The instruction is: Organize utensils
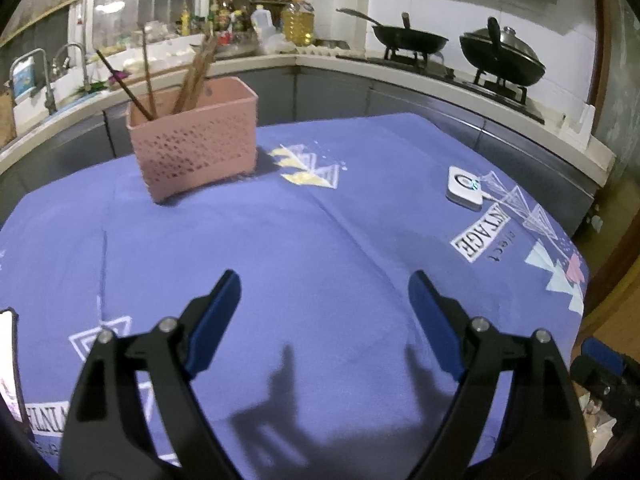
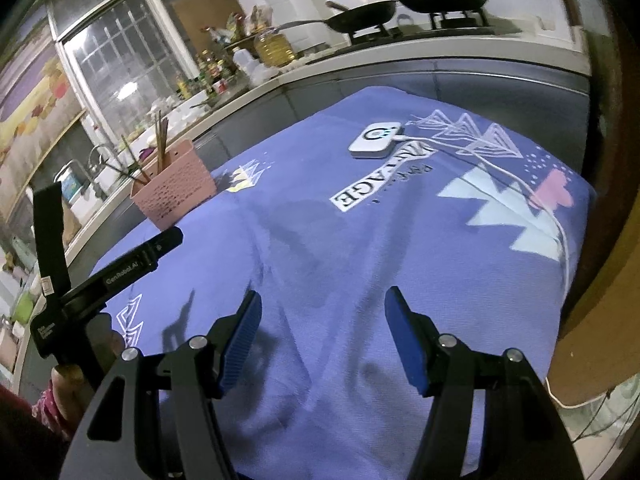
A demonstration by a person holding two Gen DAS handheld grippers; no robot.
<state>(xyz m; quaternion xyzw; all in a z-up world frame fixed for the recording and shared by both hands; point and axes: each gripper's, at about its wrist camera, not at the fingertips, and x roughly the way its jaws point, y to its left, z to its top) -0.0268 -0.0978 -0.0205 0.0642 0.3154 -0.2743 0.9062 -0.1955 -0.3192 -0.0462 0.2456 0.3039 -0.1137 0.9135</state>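
Observation:
A pink perforated utensil basket (image 1: pixel 195 142) stands on the blue printed tablecloth (image 1: pixel 320 240) at the far left. Several brown chopsticks (image 1: pixel 196 76) stand upright or lean inside it. The basket also shows in the right wrist view (image 2: pixel 173 190), with the chopsticks (image 2: pixel 160 144) sticking out of it. My left gripper (image 1: pixel 324 292) is open and empty, above the cloth, well short of the basket. My right gripper (image 2: pixel 322 308) is open and empty over the cloth's near part. The left gripper's body (image 2: pixel 120 268) shows at the left of the right wrist view.
A small white device (image 1: pixel 466 188) with a cable lies on the cloth at the right; it also shows in the right wrist view (image 2: pixel 374 140). Behind the table runs a kitchen counter (image 1: pixel 360 66) with a sink, bottles and two black woks (image 1: pixel 412 38).

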